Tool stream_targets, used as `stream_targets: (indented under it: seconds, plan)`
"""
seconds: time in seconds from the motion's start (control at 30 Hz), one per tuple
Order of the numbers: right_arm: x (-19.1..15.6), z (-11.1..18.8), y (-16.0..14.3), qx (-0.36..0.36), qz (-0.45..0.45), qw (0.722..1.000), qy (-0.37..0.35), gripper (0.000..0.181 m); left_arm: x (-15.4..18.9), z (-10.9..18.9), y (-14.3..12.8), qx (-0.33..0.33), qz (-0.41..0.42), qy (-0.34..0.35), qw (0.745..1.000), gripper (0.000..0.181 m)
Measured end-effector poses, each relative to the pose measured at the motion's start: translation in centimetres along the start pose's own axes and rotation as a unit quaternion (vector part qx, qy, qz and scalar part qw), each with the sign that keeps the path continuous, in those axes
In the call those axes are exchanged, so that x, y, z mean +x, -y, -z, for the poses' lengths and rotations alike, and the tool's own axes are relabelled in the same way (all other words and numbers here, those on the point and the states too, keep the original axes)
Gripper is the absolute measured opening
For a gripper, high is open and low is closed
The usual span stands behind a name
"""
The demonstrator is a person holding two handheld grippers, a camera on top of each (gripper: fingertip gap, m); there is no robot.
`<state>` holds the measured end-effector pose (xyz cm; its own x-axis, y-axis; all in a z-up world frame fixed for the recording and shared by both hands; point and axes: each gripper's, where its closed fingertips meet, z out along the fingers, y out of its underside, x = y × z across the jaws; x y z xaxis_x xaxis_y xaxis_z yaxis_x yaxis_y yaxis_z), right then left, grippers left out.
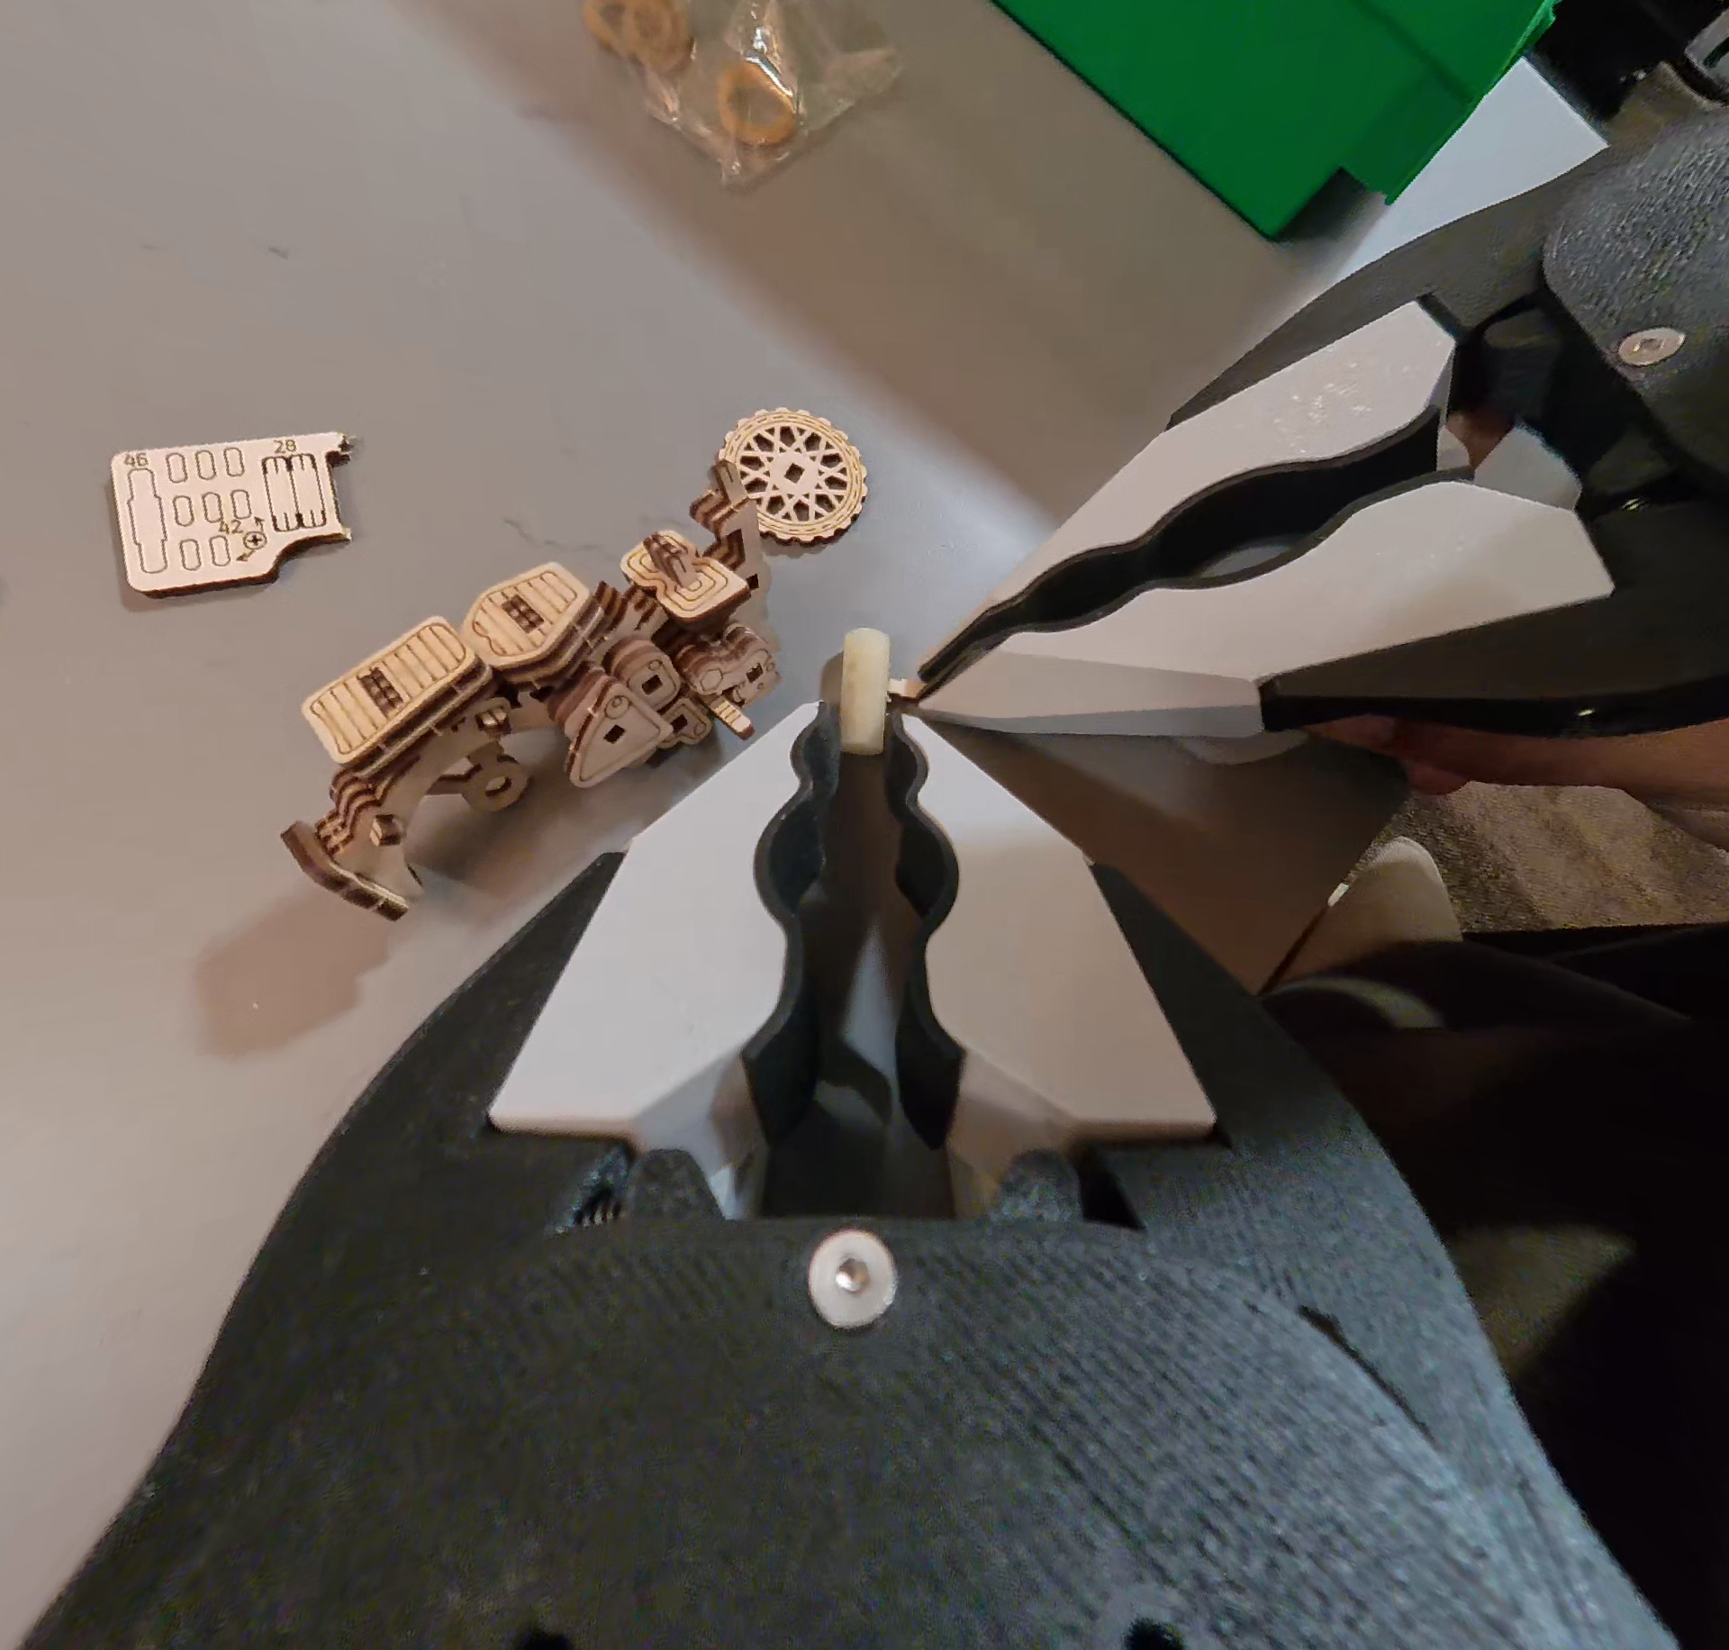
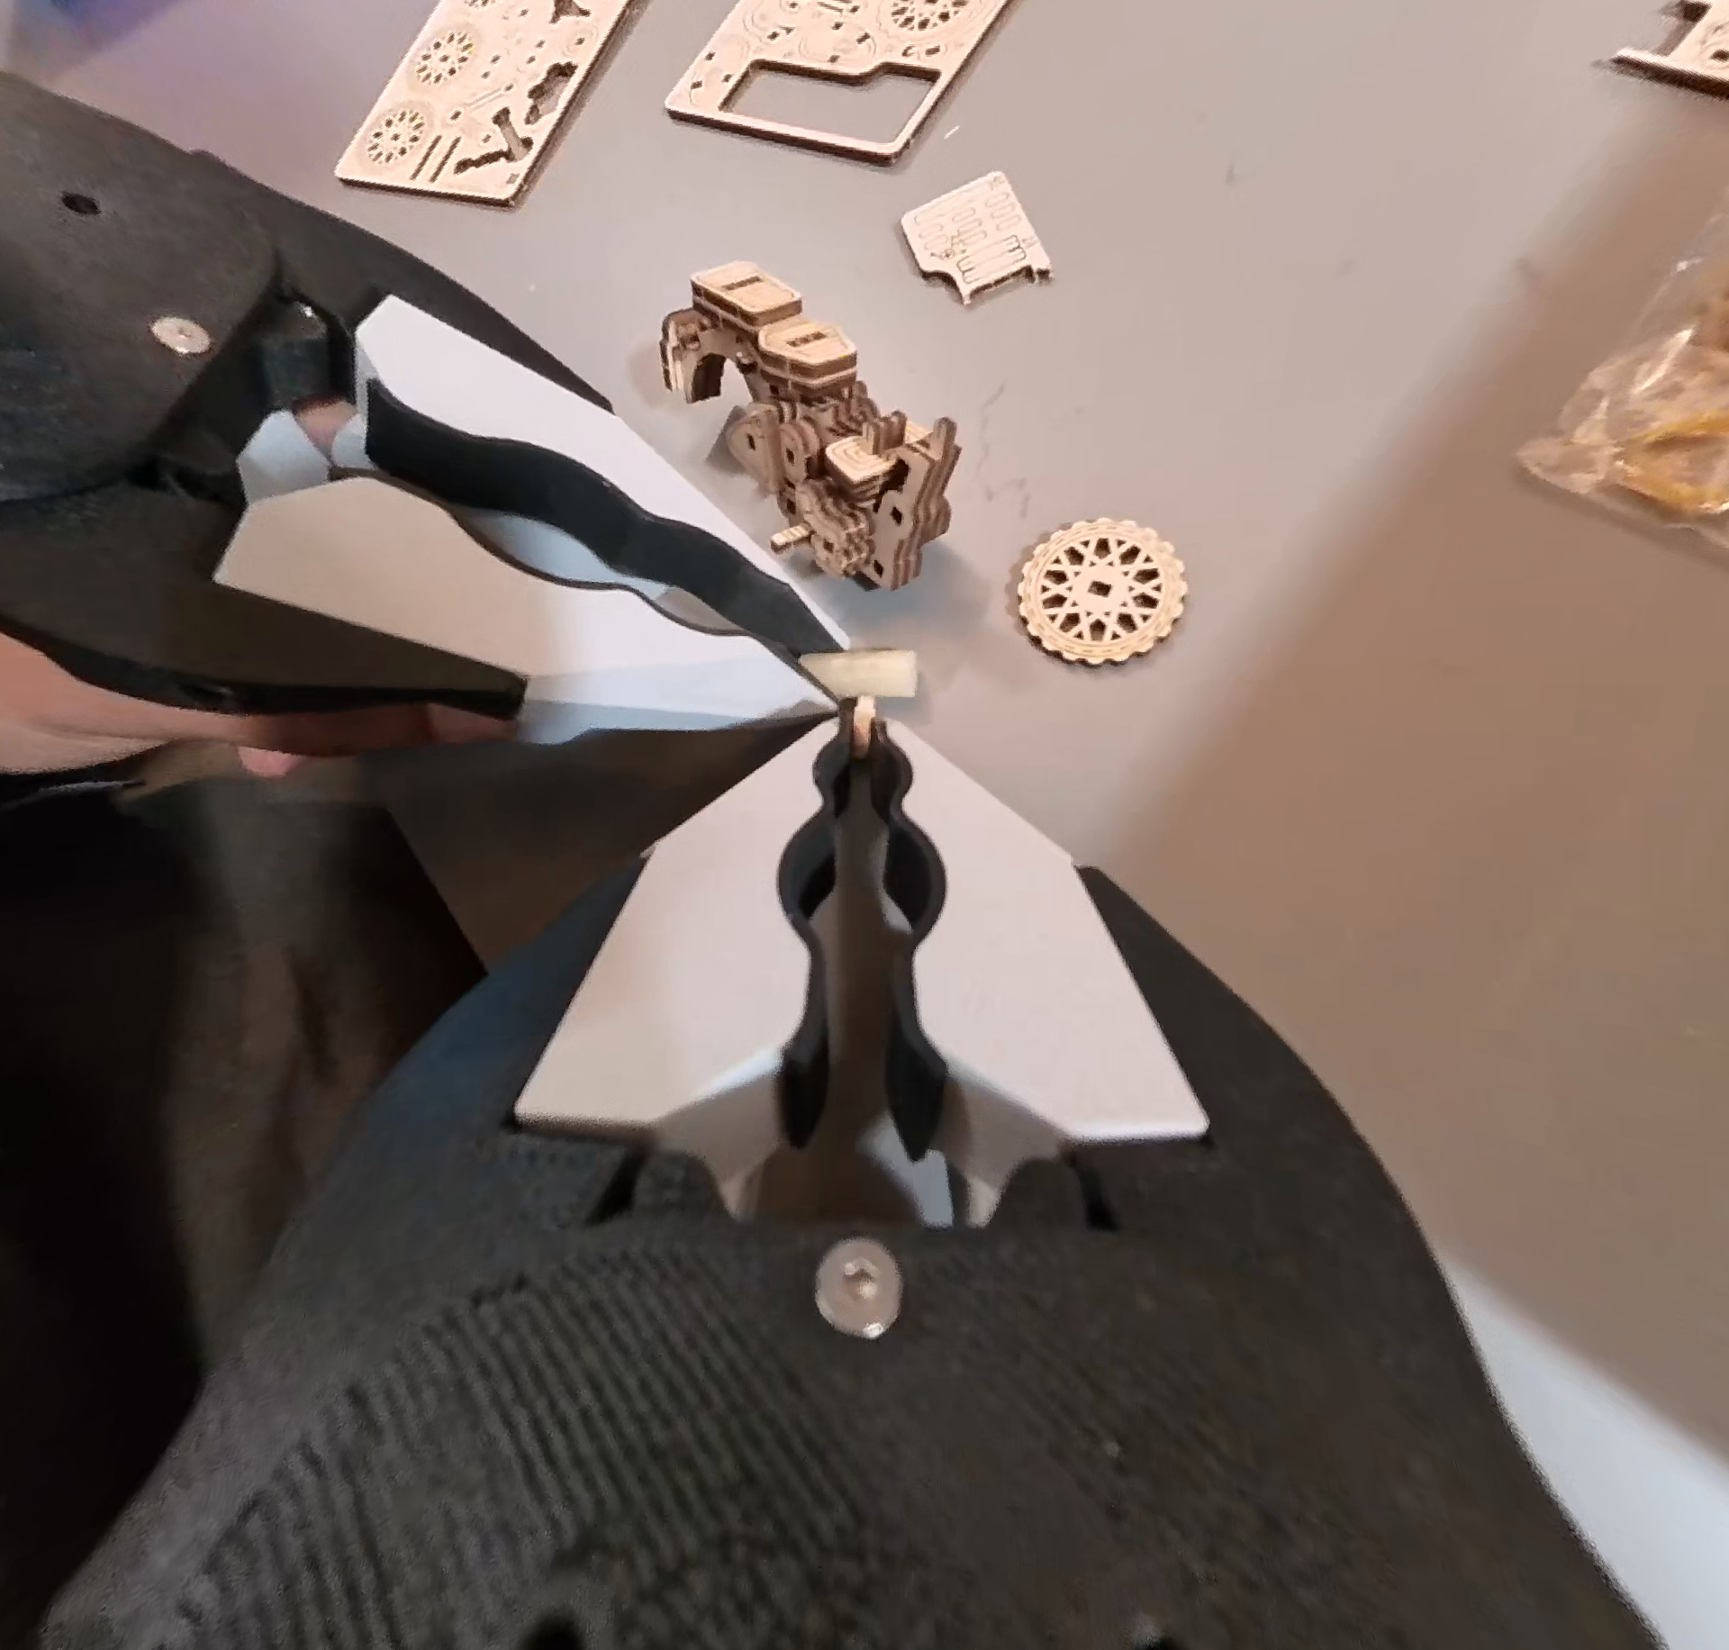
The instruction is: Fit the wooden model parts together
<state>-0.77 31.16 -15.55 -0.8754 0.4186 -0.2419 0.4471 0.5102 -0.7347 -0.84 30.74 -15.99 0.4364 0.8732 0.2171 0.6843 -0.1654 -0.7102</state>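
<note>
two hand-held grippers meet tip to tip above a grey table (image 1: 281, 201). the left gripper (image 1: 863, 716) is closed on a small pale block (image 1: 863, 688), perhaps wax, pinched at its lower end with most of it standing clear beyond the tips. the right gripper (image 2: 865, 735) is closed on a thin wooden peg (image 2: 863, 724), whose end touches the block's side. both pieces look light; the peg appears stiff but brittle and is best held close to its tip, while the block seems soft enough to mark under pressure. ahead and left of the left gripper lies the part-built wooden model (image 1: 533, 688), with a loose wooden gear (image 1: 793, 487) just beyond it and a small parts sheet (image 1: 229, 510) well apart. the table edge runs near the right gripper's right side, with open room ahead of both.
</note>
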Motion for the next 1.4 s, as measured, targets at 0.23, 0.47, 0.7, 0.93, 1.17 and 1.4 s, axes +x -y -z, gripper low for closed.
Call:
stream_targets:
  seconds: [0.23,0.47,0.7,0.93,1.17,1.4]
  plan:
    - [-0.1,0.0,0.1,0.004,0.000,1.000,-0.001,0.001,0.0,0.0,0.0,-0.001,-0.005,0.004,1.000,0.009]
    - [0.1,0.0,0.3,0.007,0.006,1.000,-0.013,0.001,0.0,0.0,-0.1,-0.002,-0.012,0.010,1.000,0.010]
    - [-0.4,0.2,1.4,0.040,0.018,0.999,-0.005,0.000,0.6,-0.2,-0.1,-0.003,-0.007,-0.009,1.000,0.010]
    - [2.1,3.7,2.9,0.106,-0.004,0.994,-0.039,0.000,0.6,-0.2,0.0,-0.002,0.004,-0.020,1.000,0.009]
    - [10.2,8.5,-0.6,-0.042,0.056,0.959,-0.276,0.020,0.4,-0.1,0.1,0.003,0.009,-0.017,1.000,0.009]
    - [13.8,9.8,-3.2,-0.108,0.059,0.910,-0.397,0.035,0.4,0.0,0.2,0.008,0.021,-0.025,0.999,0.009]
